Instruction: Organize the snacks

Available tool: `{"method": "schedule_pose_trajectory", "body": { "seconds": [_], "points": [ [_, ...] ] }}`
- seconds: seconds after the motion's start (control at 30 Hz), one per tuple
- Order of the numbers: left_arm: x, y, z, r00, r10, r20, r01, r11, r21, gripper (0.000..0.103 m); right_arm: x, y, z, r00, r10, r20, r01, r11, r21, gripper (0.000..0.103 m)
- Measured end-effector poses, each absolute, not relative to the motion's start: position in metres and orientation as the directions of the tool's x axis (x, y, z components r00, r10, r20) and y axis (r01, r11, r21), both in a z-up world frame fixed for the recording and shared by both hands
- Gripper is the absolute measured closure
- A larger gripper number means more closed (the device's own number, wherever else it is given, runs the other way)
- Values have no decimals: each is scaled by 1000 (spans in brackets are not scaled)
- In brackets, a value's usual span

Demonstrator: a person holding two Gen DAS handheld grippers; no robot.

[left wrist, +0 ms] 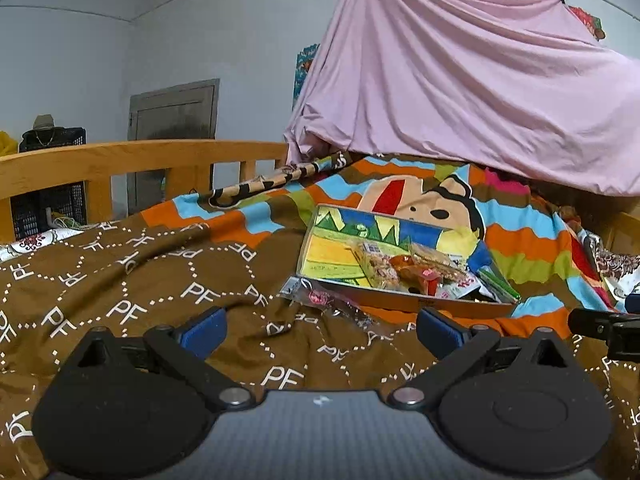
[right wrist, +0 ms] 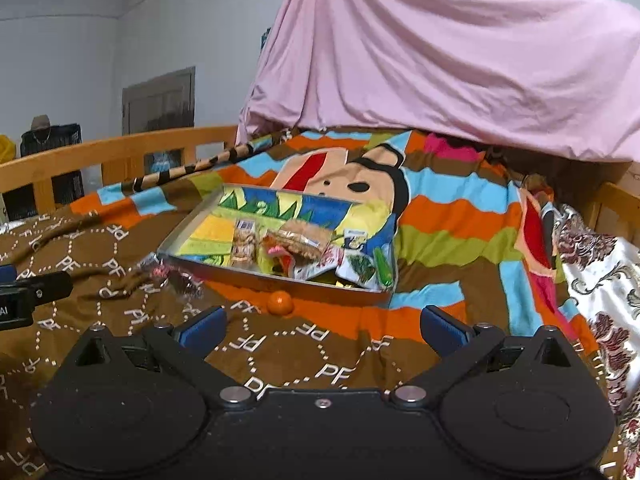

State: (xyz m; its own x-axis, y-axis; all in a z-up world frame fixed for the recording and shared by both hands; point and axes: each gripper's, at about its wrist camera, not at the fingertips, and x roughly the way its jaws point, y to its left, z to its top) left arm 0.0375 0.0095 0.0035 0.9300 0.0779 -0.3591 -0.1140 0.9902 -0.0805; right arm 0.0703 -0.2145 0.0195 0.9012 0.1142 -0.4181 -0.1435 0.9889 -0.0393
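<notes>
Jaws wide; tray edge near

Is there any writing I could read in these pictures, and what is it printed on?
"PF": repeated in white all over the brown blanket, some upside down.
"AI": white letters on the left gripper's black body at the edge of the right wrist view; possibly cut off.
Snack packets in the tin tray: print too small and blurred to read.

Shallow metal tray sits on the bed's brown patterned blanket, snack packets piled inside. Small orange ball just before its front wall; clear wrapped packet at its left corner.
</notes>
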Motion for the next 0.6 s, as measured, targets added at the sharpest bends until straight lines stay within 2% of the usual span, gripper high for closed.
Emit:
{"method": "schedule_pose_trajectory", "body": {
  "seconds": [0.37, 0.6],
  "points": [
    [43, 11, -2, 911, 91, -403, -125, 990, -58, 0, 80, -208, 16, 872, 136, -471, -175, 984, -39, 1],
    [52, 10, -1, 900, 86, -428, -123, 991, -59, 0, 89, -206, 18, 865, 175, -471, -209, 978, -21, 1]
  ]
}}
